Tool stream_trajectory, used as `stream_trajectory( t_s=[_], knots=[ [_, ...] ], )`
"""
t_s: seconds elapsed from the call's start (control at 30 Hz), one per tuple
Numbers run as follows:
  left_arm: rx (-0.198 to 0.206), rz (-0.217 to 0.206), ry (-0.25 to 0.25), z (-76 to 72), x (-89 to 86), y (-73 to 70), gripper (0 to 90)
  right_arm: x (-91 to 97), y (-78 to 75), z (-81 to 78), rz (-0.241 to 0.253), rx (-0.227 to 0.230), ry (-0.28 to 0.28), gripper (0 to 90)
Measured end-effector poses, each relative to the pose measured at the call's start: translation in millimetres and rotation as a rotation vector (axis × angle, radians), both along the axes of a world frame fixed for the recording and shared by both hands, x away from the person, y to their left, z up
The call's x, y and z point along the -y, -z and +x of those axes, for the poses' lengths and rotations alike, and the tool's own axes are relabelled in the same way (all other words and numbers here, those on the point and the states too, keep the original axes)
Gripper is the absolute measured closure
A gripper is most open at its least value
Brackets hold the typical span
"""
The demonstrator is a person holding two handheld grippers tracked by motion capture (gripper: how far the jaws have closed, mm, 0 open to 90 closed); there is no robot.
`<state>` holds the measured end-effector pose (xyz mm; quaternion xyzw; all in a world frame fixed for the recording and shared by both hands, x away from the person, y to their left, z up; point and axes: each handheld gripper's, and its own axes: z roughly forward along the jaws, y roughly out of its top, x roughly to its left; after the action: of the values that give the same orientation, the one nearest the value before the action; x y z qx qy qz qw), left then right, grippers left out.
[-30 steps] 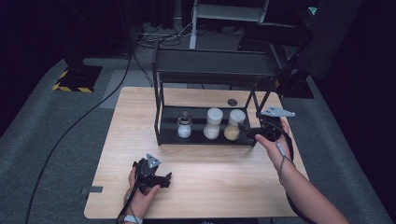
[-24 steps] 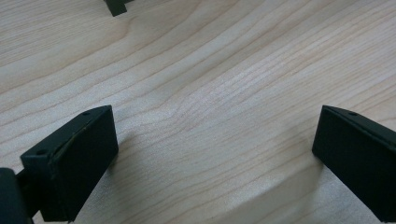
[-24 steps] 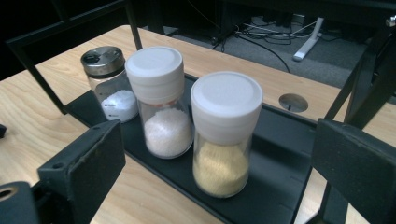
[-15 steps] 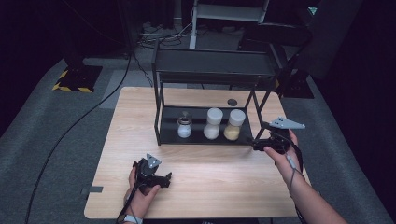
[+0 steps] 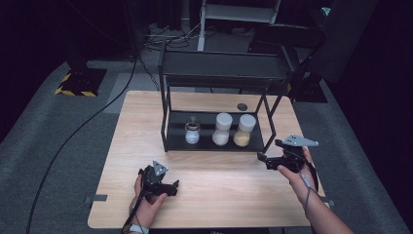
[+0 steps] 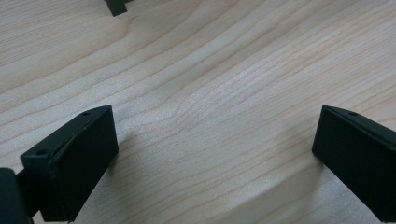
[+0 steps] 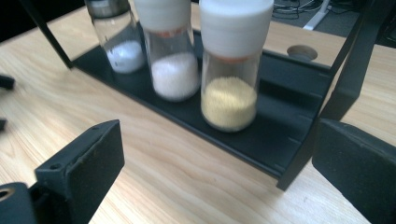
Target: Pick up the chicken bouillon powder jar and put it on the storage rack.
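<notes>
Right gripper (image 5: 265, 161) in the high view: I see it held over the near right part of the table (image 5: 141, 126), just outside the near right leg of the black rack (image 5: 214, 73), jaws spread, nothing between them; they've just been opening. Left gripper (image 5: 171, 186) sits low at the near left, jaws also apart and empty. On the rack's bottom shelf, left to right: small jar with white powder (image 5: 192, 132), white-capped jar of white grains (image 5: 222, 129), white-capped jar of yellow grains (image 5: 244, 130).

Left gripper view: both pads wide apart just above bare wood (image 6: 210, 93).

Right gripper view: pads spread, yellow-grain jar (image 7: 231, 84) stands upright at the shelf's right end, beyond and between the pads, not touched. The other two jars stand in line to its left.
</notes>
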<state>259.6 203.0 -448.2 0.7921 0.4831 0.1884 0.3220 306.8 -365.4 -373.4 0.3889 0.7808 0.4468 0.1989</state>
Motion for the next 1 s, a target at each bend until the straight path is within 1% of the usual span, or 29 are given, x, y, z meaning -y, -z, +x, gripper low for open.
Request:
stream_trajectory(
  t_s=[0.1, 0.33, 0.43, 0.5, 0.7, 0.83, 1.0],
  knots=[
    [0.0, 0.0, 0.0, 0.0, 0.0, 0.0, 0.3, 1.3, 6.7, -0.7, -0.005, -0.007, 0.005, 2.4],
    [0.0, 0.0, 0.0, 0.0, 0.0, 0.0, 0.3, 1.8, 21.0, -1.7, -0.036, -0.029, 0.014, 2.4],
    [0.0, 0.0, 0.0, 0.0, 0.0, 0.0, 0.3, 2.6, 26.3, -1.2, -0.048, -0.041, 0.009, 2.4],
    [0.0, 0.0, 0.0, 0.1, 0.0, 0.0, 0.3, 4.0, 29.9, -1.1, -0.051, -0.046, 0.003, 2.4],
    [0.0, 0.0, 0.0, 0.0, 0.0, 0.0, 0.3, 6.2, 39.4, -1.4, -0.058, -0.076, 0.006, 2.4],
    [0.0, 0.0, 0.0, 0.0, 0.0, 0.0, 0.3, 6.5, 45.5, -2.9, -0.066, -0.083, 0.01, 2.4],
    [0.0, 0.0, 0.0, 0.0, 0.0, 0.0, 0.3, 7.3, 51.3, -3.3, -0.078, -0.103, 0.004, 2.4]
  ],
)
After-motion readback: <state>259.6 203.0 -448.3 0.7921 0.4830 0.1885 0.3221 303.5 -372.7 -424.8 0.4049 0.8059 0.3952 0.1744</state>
